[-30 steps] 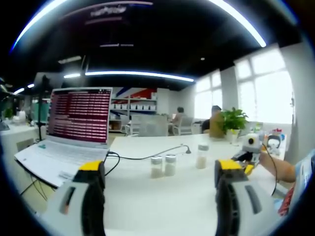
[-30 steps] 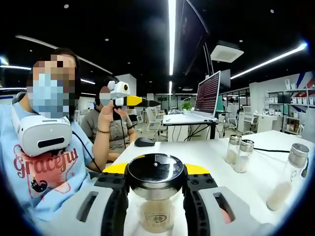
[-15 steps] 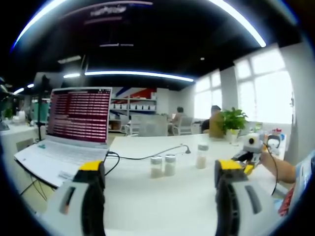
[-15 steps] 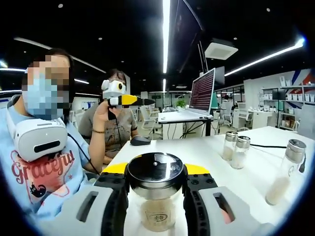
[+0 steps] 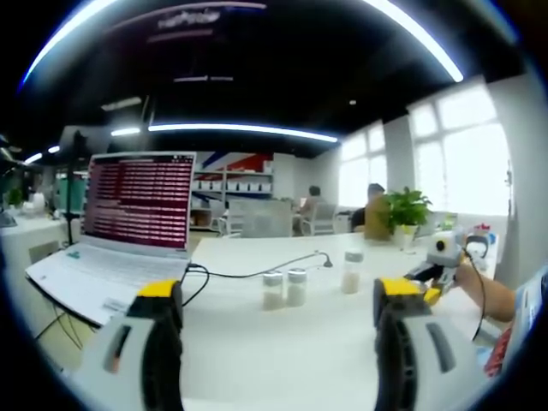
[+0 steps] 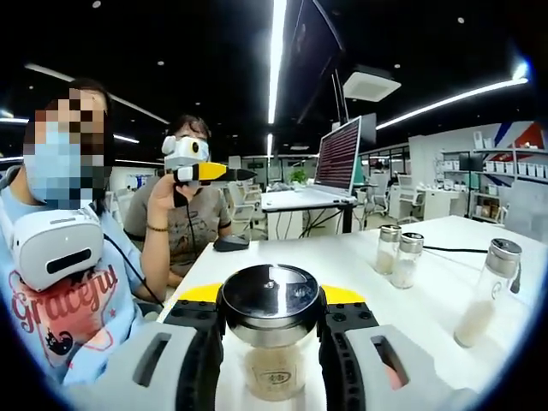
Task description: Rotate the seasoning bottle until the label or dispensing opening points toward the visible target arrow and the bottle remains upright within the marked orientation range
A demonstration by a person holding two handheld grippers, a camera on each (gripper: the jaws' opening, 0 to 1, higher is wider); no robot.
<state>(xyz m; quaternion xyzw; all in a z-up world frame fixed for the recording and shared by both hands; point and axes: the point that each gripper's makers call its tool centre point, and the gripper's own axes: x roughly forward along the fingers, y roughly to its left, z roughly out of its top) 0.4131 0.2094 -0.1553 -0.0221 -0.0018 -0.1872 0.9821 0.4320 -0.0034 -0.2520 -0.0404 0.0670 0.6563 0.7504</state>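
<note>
My right gripper [image 6: 270,342] clamps upright seasoning bottle [image 6: 271,347] by its steel cap on white table [image 6: 360,265]; my left gripper [image 5: 278,321] hangs wide, empty, laptop [image 5: 120,227] beyond

We see a dark ceiling crossed by long bright strip lights [image 5: 240,128], bowed into arcs by the fisheye. Daylight floods in through the windows [image 5: 462,163], which are blown out to white. The white table [image 6: 342,265] is evenly lit with faint shadows. The left gripper view looks soft and hazy throughout; the right gripper view is sharper.
</note>
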